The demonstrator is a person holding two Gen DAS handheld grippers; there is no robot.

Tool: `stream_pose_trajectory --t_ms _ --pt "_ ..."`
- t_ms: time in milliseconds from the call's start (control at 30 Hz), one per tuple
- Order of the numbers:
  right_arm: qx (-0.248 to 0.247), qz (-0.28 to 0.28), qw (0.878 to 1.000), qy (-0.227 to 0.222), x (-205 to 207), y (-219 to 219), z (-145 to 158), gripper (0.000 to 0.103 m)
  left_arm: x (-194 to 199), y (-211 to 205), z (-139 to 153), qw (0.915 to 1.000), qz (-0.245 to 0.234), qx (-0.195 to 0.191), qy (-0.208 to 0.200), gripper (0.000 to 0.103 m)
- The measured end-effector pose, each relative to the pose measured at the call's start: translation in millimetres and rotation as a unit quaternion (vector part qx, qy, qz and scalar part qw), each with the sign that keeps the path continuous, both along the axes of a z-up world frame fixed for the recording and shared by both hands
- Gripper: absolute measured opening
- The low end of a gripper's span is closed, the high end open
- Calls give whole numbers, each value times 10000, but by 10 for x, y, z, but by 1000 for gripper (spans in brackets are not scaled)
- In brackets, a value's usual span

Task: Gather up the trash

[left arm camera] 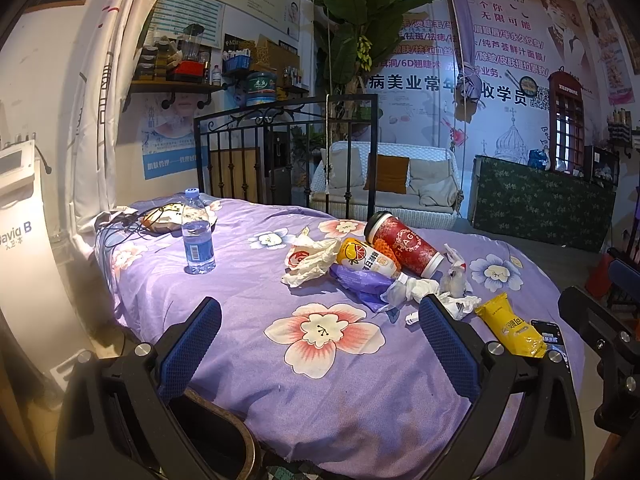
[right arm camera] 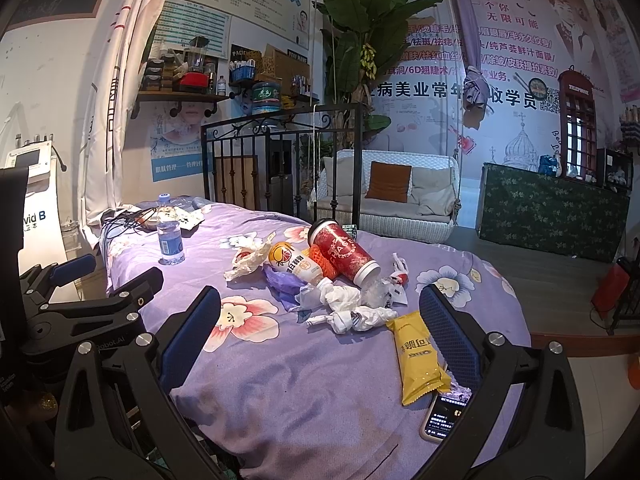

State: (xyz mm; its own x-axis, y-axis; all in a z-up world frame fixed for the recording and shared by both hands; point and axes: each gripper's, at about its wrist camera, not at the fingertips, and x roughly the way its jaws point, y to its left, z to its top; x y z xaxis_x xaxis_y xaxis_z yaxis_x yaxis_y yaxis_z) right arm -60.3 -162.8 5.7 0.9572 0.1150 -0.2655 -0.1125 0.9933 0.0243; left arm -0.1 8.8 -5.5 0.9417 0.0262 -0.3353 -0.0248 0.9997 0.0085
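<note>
Trash lies in a heap on a purple flowered bed sheet (left arm camera: 248, 304): a red paper cup (left arm camera: 404, 245) on its side, a yellow-capped drink bottle (left arm camera: 366, 258), crumpled white paper (left arm camera: 310, 258), a purple bag (left arm camera: 360, 282), white tissues (left arm camera: 424, 290) and a yellow snack wrapper (left arm camera: 512, 326). My left gripper (left arm camera: 320, 340) hovers open over the near sheet, short of the heap. My right gripper (right arm camera: 320, 336) is also open, with the yellow wrapper (right arm camera: 418, 354) just inside its right finger. The same cup (right arm camera: 344, 252), bottle (right arm camera: 298, 264) and tissues (right arm camera: 356, 312) show in the right wrist view.
A water bottle (left arm camera: 197, 232) stands upright at the far left of the bed, beside cables and a bag (left arm camera: 160, 218). A phone (right arm camera: 446, 416) lies near the bed's right edge. A black iron bed frame (left arm camera: 288, 148) rises behind. A white machine (left arm camera: 20, 208) stands left.
</note>
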Motion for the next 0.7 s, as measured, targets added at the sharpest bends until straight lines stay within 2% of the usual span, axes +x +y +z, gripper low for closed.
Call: stream_pose_trajectory --t_ms 467,700 --pt "-14 11 9999 153 96 -9 -52 98 76 14 -61 9998 -1 22 179 97" --pt "108 205 9943 1041 449 -57 -303 98 253 5 -238 9978 -87 23 661 97"
